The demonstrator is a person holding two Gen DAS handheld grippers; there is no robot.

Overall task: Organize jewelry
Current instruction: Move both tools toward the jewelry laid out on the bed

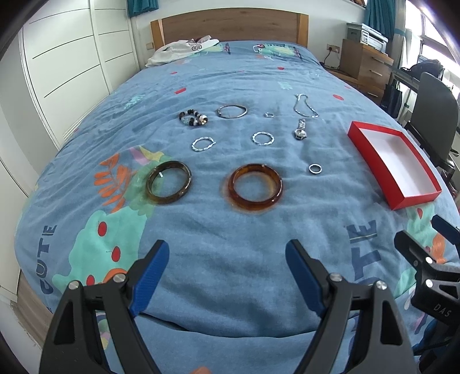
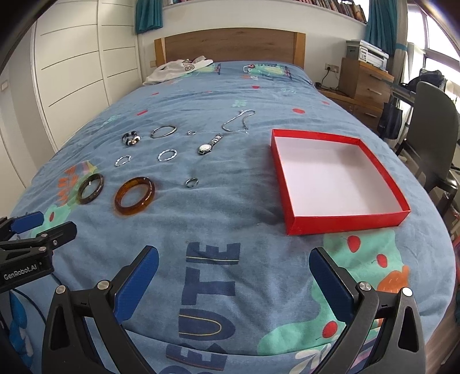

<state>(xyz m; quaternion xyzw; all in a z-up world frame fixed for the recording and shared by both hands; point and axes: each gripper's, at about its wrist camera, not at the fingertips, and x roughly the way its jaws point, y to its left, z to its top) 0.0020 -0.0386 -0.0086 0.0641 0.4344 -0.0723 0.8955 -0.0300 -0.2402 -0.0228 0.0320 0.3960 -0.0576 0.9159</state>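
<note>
Jewelry lies spread on a blue bedspread [image 1: 230, 230]. An amber bangle [image 1: 255, 186] and a dark bangle [image 1: 168, 182] lie nearest. Behind them are two twisted silver bracelets [image 1: 203, 143], a bead bracelet [image 1: 193, 117], a thin silver bangle [image 1: 231, 111], a watch [image 1: 300, 130], a chain [image 1: 305, 106] and two rings [image 1: 315, 169]. An empty red box [image 2: 336, 178] with a white inside sits to the right. My left gripper [image 1: 227, 254] is open and empty, short of the bangles. My right gripper [image 2: 234, 263] is open and empty, in front of the box.
A white garment [image 1: 178, 50] lies by the wooden headboard [image 1: 230, 23]. White wardrobe doors [image 1: 66, 66] stand on the left. A wooden drawer unit [image 2: 365, 83] and a dark chair [image 2: 434, 120] stand to the right of the bed.
</note>
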